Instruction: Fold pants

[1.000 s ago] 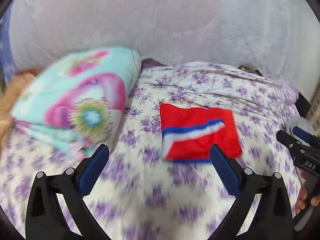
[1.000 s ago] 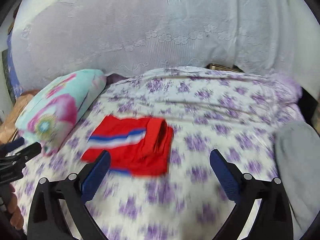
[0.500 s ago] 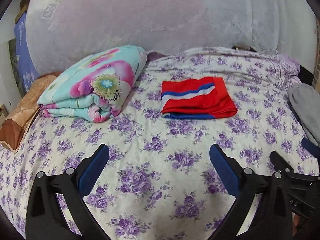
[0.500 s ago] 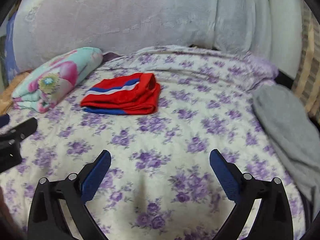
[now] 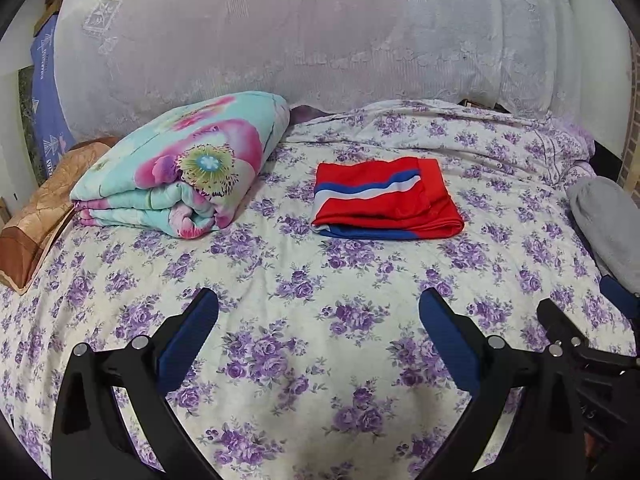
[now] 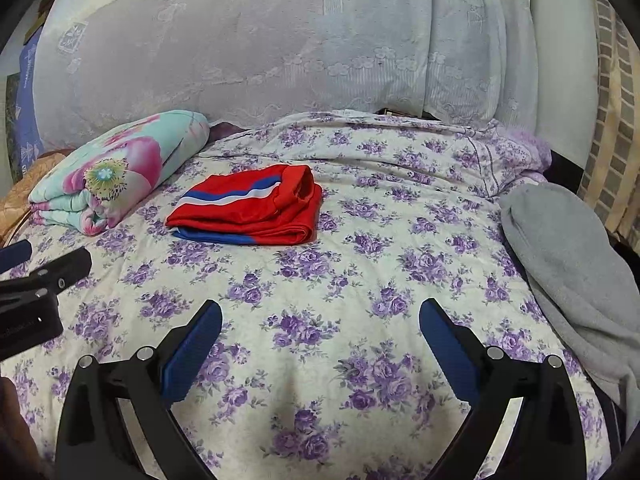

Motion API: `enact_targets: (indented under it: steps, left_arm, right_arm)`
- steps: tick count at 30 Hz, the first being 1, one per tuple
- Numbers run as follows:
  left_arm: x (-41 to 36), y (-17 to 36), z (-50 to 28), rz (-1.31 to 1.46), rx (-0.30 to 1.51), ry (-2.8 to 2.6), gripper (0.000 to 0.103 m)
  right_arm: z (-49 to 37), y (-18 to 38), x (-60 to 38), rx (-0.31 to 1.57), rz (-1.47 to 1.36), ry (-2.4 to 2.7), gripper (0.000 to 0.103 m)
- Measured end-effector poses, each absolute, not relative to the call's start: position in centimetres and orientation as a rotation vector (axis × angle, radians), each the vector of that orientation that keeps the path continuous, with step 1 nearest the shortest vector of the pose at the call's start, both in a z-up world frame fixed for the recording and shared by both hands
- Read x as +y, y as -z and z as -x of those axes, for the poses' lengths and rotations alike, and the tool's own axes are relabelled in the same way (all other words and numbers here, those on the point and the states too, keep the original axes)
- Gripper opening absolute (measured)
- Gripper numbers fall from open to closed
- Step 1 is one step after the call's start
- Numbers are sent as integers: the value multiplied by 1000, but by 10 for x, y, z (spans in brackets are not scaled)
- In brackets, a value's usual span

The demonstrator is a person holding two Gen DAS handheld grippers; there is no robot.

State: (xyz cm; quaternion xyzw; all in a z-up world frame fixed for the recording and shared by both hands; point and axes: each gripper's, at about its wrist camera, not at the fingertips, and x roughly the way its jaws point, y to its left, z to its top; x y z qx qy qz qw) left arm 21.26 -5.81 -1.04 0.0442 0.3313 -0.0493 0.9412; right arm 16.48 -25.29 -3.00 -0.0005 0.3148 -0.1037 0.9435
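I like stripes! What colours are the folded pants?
The pants are red with blue and white stripes, clearest in the left wrist view.

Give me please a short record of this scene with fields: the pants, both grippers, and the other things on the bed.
pants: red pants with blue and white stripe, folded into a flat rectangle on the purple-flowered bedsheet
left gripper: open, empty, apart from the pants
right gripper: open, empty, apart from the pants
beside pants: folded turquoise floral quilt
bed edge: grey cloth
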Motion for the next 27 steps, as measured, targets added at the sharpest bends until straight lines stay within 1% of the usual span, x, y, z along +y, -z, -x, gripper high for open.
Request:
enact_targets:
  steps: [15, 27]
  left_arm:
    - [-52, 7, -211, -67, 662, 88, 98]
    - [-50, 11, -214, -52, 691, 91, 98]
  right_arm:
    - [-164, 29, -251, 645, -5, 202, 99]
    - [-161, 27, -247, 643, -9, 206, 99]
